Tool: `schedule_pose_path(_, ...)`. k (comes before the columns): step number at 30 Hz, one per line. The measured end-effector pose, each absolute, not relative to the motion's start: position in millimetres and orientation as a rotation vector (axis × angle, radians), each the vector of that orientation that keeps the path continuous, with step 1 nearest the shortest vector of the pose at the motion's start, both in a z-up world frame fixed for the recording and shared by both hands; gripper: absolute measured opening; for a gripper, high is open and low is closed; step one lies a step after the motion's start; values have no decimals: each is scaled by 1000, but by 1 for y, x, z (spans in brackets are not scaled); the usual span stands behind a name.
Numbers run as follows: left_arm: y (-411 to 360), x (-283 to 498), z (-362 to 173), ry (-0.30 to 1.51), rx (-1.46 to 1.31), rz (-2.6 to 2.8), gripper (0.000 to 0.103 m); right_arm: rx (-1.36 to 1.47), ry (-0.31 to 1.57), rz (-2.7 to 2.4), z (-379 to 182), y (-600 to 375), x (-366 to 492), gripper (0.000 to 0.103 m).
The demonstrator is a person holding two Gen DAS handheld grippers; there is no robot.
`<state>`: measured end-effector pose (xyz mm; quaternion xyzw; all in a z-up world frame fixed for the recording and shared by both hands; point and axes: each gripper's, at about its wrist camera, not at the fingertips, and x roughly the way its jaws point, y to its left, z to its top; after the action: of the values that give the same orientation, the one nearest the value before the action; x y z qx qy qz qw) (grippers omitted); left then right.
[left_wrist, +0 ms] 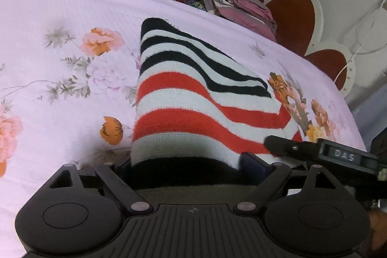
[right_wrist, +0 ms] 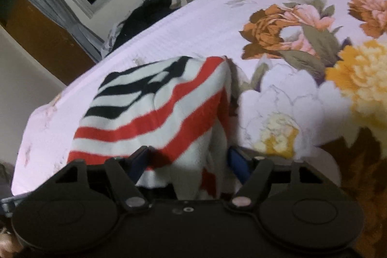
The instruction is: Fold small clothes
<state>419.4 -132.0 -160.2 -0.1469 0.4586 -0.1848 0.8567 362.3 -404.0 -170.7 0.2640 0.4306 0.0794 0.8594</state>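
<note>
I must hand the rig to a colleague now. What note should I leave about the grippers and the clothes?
Left gripper: near edge of the striped sweater lies between its jaws; grip unclear.
Right gripper: sweater corner between its jaws; grip unclear.
Sweater lies on the floral bedsheet, partly folded.
Left: finish the fold. Other clothes wait at the far side of the bed.

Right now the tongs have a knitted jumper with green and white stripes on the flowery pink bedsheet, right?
Not green. The knitted striped jumper has red, black and white stripes, as the left wrist view shows. It does lie on the flowery pink bedsheet, between the left tongs.
</note>
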Motion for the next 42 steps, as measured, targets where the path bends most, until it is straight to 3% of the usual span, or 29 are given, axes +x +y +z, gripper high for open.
schedule_pose_path(5, -127, 416, -156, 940, -330, -397, 58, 566, 890, 178, -167, -400, 362, 40)
schedule_pose_path(9, -124, 413, -147, 922, -326, -403, 51, 542, 852, 171, -154, -393, 355, 35)
schedule_pose_path(17, -85, 404, -111, 868, -339, -406, 49, 505, 796, 238, -108, -352, 355, 33)
schedule_pose_path(26, 66, 393, -75, 806, -328, -328, 49, 486, 774, 377, -77, -221, 375, 33)
schedule_pose_path(35, 245, 409, -80, 793, -295, -309, 49, 490, 778, 386, -82, -53, 394, 32)
schedule_pose_path(42, 321, 426, -107, 813, -280, -282, 49, 476, 834, 387, -104, 26, 420, 32)
